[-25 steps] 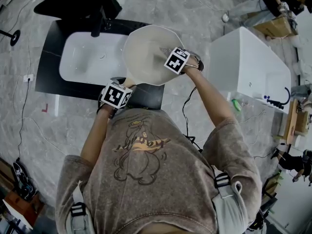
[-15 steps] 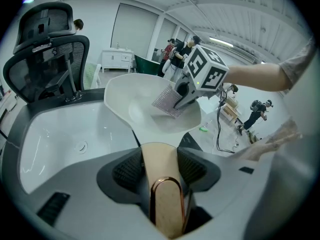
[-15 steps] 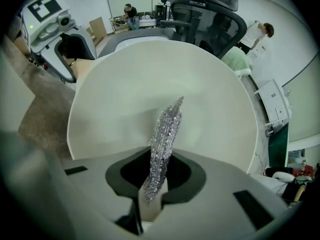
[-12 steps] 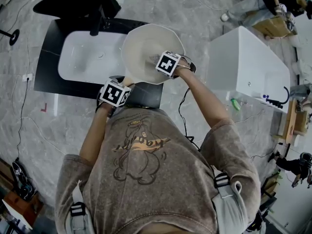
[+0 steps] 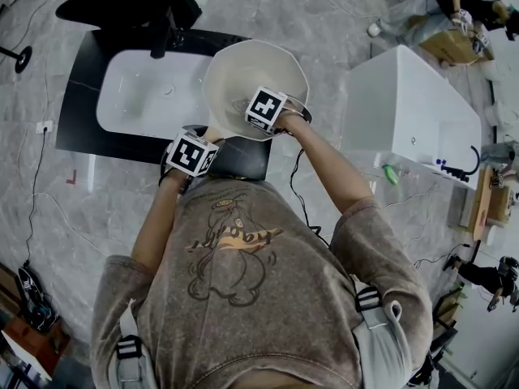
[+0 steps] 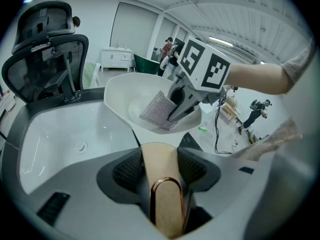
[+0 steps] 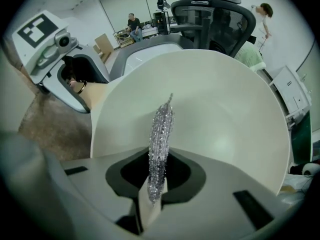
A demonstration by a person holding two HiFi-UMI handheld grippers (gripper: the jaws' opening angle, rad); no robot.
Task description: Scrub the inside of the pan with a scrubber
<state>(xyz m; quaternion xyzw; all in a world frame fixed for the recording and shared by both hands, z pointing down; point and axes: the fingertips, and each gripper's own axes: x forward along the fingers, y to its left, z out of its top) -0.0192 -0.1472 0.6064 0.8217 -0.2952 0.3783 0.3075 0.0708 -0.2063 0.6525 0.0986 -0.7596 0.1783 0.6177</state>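
Jaws of the left gripper [image 6: 159, 171] are clamped on the tan handle [image 6: 159, 156] of the cream round pan [image 5: 235, 71], held tilted above the white sink basin [image 5: 142, 96] in the black counter [image 5: 81, 87]; jaws of the right gripper [image 7: 156, 186] are pinched shut on the silver mesh scrubber [image 7: 161, 129], inside the pan, apparently against its wall; scrubbing judged under way; no residue visible; remaining coverage undeterminable.

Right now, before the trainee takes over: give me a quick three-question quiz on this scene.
1. True or false: the left gripper is empty.
2. The right gripper holds: A spoon, B scrubber, C bottle?
3. Fill in: the scrubber is inside the ___.

Key: 1 false, it clamps the handle; 2 B; 3 pan.
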